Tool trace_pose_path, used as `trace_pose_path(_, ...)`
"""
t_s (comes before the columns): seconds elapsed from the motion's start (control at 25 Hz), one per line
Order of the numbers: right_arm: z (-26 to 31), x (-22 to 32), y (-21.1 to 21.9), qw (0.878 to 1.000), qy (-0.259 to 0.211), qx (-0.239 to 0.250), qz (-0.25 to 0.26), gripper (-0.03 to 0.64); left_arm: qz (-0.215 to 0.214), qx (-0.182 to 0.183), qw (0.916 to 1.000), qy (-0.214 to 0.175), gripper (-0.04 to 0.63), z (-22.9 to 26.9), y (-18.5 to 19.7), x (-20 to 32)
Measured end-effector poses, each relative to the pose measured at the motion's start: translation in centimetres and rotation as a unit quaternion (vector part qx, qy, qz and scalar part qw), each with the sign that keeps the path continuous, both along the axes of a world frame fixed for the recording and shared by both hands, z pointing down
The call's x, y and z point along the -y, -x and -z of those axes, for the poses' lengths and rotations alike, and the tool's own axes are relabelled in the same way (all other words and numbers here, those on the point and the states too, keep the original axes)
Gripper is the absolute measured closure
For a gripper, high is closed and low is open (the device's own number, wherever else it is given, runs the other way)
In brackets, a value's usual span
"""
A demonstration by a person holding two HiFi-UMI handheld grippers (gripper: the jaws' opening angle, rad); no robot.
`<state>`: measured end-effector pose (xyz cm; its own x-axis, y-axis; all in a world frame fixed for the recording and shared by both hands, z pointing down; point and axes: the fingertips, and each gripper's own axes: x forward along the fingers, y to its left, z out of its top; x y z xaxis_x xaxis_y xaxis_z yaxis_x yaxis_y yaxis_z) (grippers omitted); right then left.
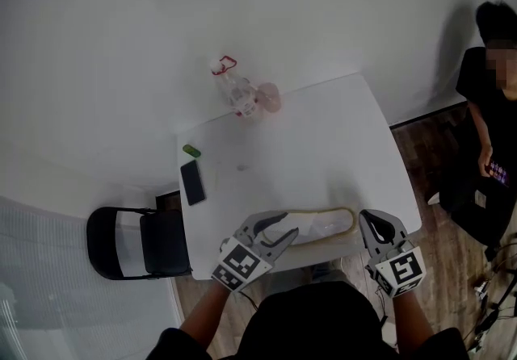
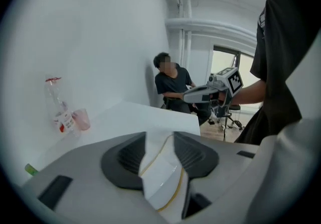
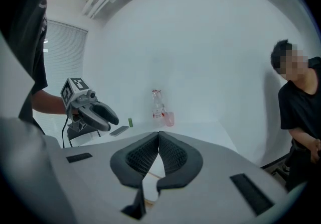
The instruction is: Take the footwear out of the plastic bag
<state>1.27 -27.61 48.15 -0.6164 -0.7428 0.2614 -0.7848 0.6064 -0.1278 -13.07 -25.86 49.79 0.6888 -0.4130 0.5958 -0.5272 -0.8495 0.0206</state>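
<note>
A flat white slipper with a tan rim [image 1: 327, 223], wrapped in clear plastic, lies along the near edge of the white table [image 1: 323, 148]. My left gripper [image 1: 288, 234] is at the slipper's left end, jaws slightly apart. In the left gripper view the slipper [image 2: 161, 178] shows through the gap of that gripper [image 2: 159, 136], and no pad clearly presses on it. My right gripper [image 1: 367, 219] hovers just off the slipper's right end. Its jaws [image 3: 158, 135] meet at the tips, with nothing held between them.
A clear bottle with a red cap [image 1: 234, 92] and a pink cup [image 1: 269, 97] stand at the table's far edge. A black phone [image 1: 192, 182] and a small green item [image 1: 191, 151] lie at its left. A black chair [image 1: 137, 243] stands left; a person [image 1: 489, 132] sits right.
</note>
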Motion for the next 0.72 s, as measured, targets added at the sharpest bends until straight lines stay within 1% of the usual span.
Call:
trace_pose_path(0.04, -0.2, 0.1, -0.2, 1.000, 0.003, 0.001, 0.001, 0.600, -0.014, 0.019, 0.9997, 0.012, 0.361, -0.8, -0.1, 0.1)
trace_pose_path(0.08, -0.4, 0.1, -0.3, 1.000, 0.004, 0.004, 0.001, 0.600, -0.029, 0.036, 0.9987, 0.021, 0.303, -1.6, -0.2, 0.1)
trace_pose_path(0.2, -0.8, 0.4, -0.5, 1.000, 0.005, 0.007, -0.002, 0.600, -0.070, 0.075, 0.9939, 0.042, 0.263, -4.0, -0.3, 0.4)
trace_pose_path(0.28, -1.0, 0.6, -0.7, 1.000, 0.005, 0.001, -0.002, 0.600, -0.100, 0.096, 0.9875, 0.075, 0.252, -6.5, -0.3, 0.6)
trace_pose_path(0.4, -1.6, 0.6, -0.8, 1.000, 0.013, -0.009, -0.001, 0.600, -0.150, 0.128, 0.9729, 0.122, 0.234, -9.8, -0.5, 0.4)
trace_pose_path(0.56, -2.2, 0.9, -1.0, 0.999, 0.026, -0.022, 0.003, 0.600, -0.189, 0.175, 0.9518, 0.166, 0.194, -13.0, -0.3, 0.4)
trace_pose_path(0.64, -2.6, 1.0, -0.9, 0.999, 0.031, -0.028, -0.001, 0.600, -0.207, 0.194, 0.9386, 0.197, 0.170, -14.6, 0.2, -0.3)
trace_pose_path(0.72, -2.8, 1.3, -1.1, 0.999, 0.033, -0.032, -0.008, 0.600, -0.217, 0.223, 0.9262, 0.213, 0.147, -16.1, 1.1, -0.1)
